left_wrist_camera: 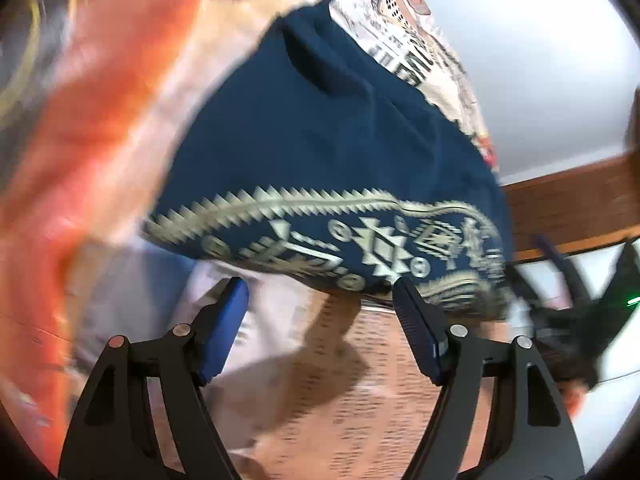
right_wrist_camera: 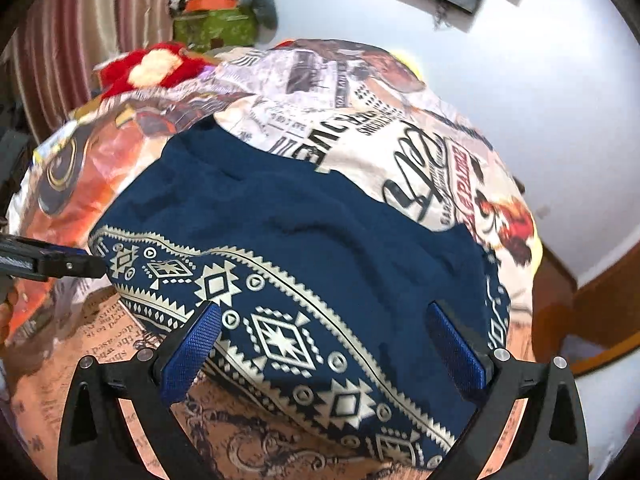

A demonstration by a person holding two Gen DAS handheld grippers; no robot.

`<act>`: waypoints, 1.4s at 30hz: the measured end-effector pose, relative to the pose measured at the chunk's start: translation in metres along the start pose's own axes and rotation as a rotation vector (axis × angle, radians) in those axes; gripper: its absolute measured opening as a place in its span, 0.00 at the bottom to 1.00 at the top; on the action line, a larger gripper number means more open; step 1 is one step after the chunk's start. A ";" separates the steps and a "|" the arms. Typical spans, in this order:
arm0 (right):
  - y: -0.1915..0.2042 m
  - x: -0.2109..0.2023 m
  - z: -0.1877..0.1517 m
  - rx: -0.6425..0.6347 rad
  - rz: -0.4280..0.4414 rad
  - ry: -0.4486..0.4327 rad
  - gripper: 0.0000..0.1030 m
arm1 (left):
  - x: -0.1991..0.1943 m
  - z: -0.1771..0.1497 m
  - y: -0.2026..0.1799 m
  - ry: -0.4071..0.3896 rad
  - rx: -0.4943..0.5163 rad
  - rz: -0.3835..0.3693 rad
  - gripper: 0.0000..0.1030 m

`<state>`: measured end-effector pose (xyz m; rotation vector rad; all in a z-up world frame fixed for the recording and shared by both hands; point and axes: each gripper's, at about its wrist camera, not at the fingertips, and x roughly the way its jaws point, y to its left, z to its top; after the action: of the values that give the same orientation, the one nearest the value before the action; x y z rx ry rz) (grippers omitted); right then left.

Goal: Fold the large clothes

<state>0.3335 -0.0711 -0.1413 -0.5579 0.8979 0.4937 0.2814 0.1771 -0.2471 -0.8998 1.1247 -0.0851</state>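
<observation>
A navy garment [right_wrist_camera: 320, 232] with a cream geometric border lies on a bed with a printed sheet [right_wrist_camera: 392, 136]. It also shows in the left wrist view [left_wrist_camera: 320, 136], blurred. My left gripper [left_wrist_camera: 320, 304] is open and empty, just short of the patterned hem. My right gripper [right_wrist_camera: 324, 332] is open, its blue fingers on either side of the patterned hem near the front edge of the garment, not closed on it. The left gripper's tip [right_wrist_camera: 56, 266] shows at the left of the right wrist view, beside the garment's left corner.
A red and cream plush item [right_wrist_camera: 152, 64] lies at the bed's far left. A green box [right_wrist_camera: 216, 28] with clutter stands behind it. A white wall [right_wrist_camera: 520, 80] and a wooden frame [right_wrist_camera: 600, 300] are at the right. Striped curtains [right_wrist_camera: 72, 32] hang at the left.
</observation>
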 end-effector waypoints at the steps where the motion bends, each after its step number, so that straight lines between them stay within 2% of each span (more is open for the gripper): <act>1: 0.004 0.005 0.000 -0.016 -0.001 0.012 0.99 | 0.000 0.000 0.001 -0.006 -0.012 -0.006 0.72; 3: 0.010 0.020 0.000 -0.041 -0.004 0.053 0.99 | 0.000 0.002 0.002 -0.022 -0.034 -0.041 0.72; 5: 0.013 0.033 -0.004 -0.044 0.006 0.086 0.99 | 0.004 0.007 0.006 -0.015 -0.081 -0.116 0.72; 9: 0.008 0.045 -0.005 -0.006 0.070 0.124 1.00 | 0.019 0.025 0.024 -0.013 -0.189 -0.238 0.72; 14: -0.002 0.053 -0.006 0.067 0.147 0.165 1.00 | 0.030 0.050 0.033 -0.061 -0.273 -0.262 0.72; 17: -0.002 0.054 -0.006 0.066 0.154 0.163 1.00 | 0.037 0.065 0.026 -0.080 -0.267 -0.231 0.72; 19: -0.002 0.054 -0.006 0.064 0.153 0.162 1.00 | 0.037 0.073 0.016 -0.101 -0.230 -0.162 0.63; 21: -0.003 0.054 -0.007 0.067 0.158 0.159 1.00 | 0.041 0.080 0.007 -0.124 -0.199 -0.079 0.38; 23: -0.004 0.054 -0.007 0.071 0.166 0.158 1.00 | 0.039 0.084 -0.003 -0.165 -0.165 -0.003 0.24; 24: -0.004 0.054 -0.007 0.073 0.169 0.158 1.00 | 0.035 0.085 -0.008 -0.189 -0.147 0.006 0.21; 28: -0.005 0.050 -0.005 0.084 0.183 0.162 1.00 | 0.014 0.084 -0.030 -0.290 -0.065 0.062 0.19; 30: -0.006 0.044 -0.001 0.095 0.206 0.153 1.00 | -0.010 0.079 -0.045 -0.364 0.006 0.106 0.18; 33: -0.013 0.027 0.010 0.139 0.215 0.087 1.00 | -0.037 0.072 -0.058 -0.438 0.084 0.163 0.18; 36: -0.019 0.019 0.022 0.205 0.261 0.047 1.00 | -0.054 0.069 -0.081 -0.499 0.181 0.248 0.17; 39: -0.009 0.035 0.029 0.217 0.284 0.087 1.00 | -0.054 0.072 -0.100 -0.517 0.237 0.283 0.17; 42: 0.011 0.066 0.027 0.173 0.284 0.175 1.00 | -0.054 0.072 -0.116 -0.495 0.274 0.245 0.16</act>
<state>0.3782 -0.0347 -0.1853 -0.3196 1.1835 0.6235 0.3561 0.1685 -0.1213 -0.4936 0.7281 0.1747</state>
